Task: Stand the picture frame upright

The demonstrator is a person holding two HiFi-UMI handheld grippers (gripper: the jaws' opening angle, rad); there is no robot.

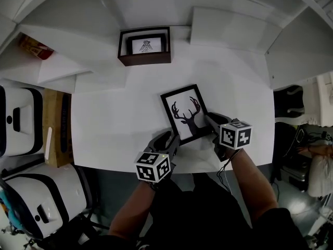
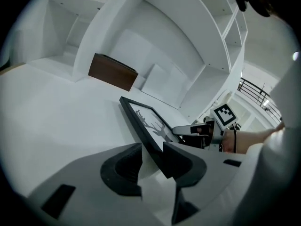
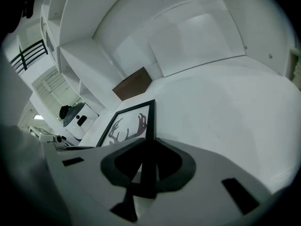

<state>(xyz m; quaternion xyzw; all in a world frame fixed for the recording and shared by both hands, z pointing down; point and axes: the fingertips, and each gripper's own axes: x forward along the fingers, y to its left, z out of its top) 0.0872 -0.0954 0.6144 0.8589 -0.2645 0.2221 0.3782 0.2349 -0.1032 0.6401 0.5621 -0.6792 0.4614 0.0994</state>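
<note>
Two grippers at frame (image 1: 186, 113), near table (image 1: 114, 124) front edge. Clamped tight on its right edge with right gripper (image 1: 209, 119). Straddling its near-left corner with left gripper (image 1: 170, 137), jaws apart, not pinching. Tilted, deer print facing up. Well behind, brown box (image 1: 144, 60) with another picture (image 1: 145, 47) inside.

Picture frame (image 1: 184, 111) corner hidden (by hand-held gripper (image 1: 210, 120))
</note>
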